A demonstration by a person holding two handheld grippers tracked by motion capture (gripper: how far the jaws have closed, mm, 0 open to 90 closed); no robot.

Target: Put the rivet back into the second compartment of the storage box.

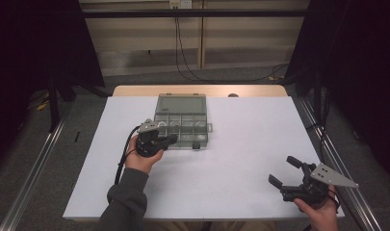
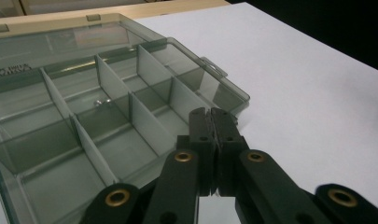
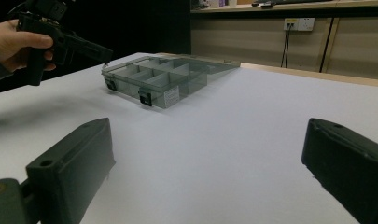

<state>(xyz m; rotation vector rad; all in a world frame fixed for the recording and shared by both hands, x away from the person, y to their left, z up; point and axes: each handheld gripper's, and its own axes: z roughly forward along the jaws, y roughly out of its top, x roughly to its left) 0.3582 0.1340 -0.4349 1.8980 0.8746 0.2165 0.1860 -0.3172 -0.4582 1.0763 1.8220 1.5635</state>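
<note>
A clear grey compartment box (image 1: 181,126) lies open at the back middle of the white table (image 1: 231,159), its lid (image 1: 180,102) folded flat behind it. My left gripper (image 1: 172,140) is shut, with its tips over the box's front left rim. In the left gripper view the jaws (image 2: 211,115) press together above the box (image 2: 107,126) with nothing seen between them. One compartment holds a small metal piece (image 2: 99,101). My right gripper (image 1: 281,170) is open near the table's front right corner, far from the box (image 3: 158,79), with nothing between its fingers (image 3: 70,168).
A wooden strip (image 1: 200,90) runs along the table's far edge. Metal rails (image 1: 38,159) flank the table on both sides. Cables (image 1: 183,57) hang down the back wall. In the right gripper view the other hand (image 3: 18,39) holds its gripper (image 3: 105,55) over the box.
</note>
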